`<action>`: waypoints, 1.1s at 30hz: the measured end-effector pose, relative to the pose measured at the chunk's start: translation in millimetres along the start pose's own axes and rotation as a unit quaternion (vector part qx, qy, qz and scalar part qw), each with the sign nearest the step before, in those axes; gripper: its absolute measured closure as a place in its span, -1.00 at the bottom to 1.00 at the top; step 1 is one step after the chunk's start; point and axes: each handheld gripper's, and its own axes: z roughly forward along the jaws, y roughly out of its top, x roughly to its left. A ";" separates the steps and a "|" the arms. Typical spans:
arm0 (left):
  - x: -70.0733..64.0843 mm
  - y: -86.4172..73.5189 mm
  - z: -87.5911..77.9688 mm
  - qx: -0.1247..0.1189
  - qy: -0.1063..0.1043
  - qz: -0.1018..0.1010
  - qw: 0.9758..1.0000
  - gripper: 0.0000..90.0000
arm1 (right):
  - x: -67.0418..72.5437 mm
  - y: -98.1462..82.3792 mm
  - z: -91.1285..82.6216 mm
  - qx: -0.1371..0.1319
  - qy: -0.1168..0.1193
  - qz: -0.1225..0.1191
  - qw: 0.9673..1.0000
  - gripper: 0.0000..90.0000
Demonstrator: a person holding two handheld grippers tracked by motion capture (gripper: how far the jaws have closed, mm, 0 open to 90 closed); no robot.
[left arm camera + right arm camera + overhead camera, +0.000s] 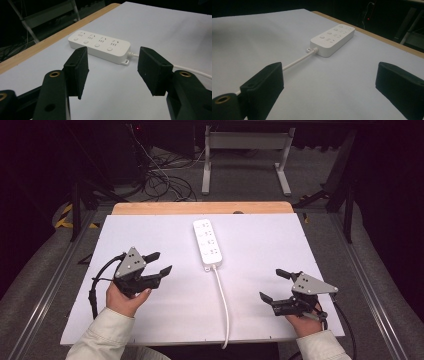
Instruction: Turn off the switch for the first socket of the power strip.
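Observation:
A white power strip with several sockets lies in the middle of the white table, and its white cable runs toward the near edge. My left gripper is held left of the strip, pointing at it, open with nothing between its jaws. My right gripper is at the near right, also open and holding nothing. In the left gripper view the strip lies beyond the spread gripper. The right gripper view shows the strip and cable ahead of the wide-open gripper.
A wooden strip borders the table's far edge. Beyond it stand a white desk frame and a tangle of cables on the floor. Bare white surface lies on both sides of the power strip.

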 end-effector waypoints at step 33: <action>-3.8 40.4 72.4 0.058 -0.068 -0.022 0.996 1.00 | -1.1 -1.5 0.8 0.001 0.006 0.002 1.000 -0.80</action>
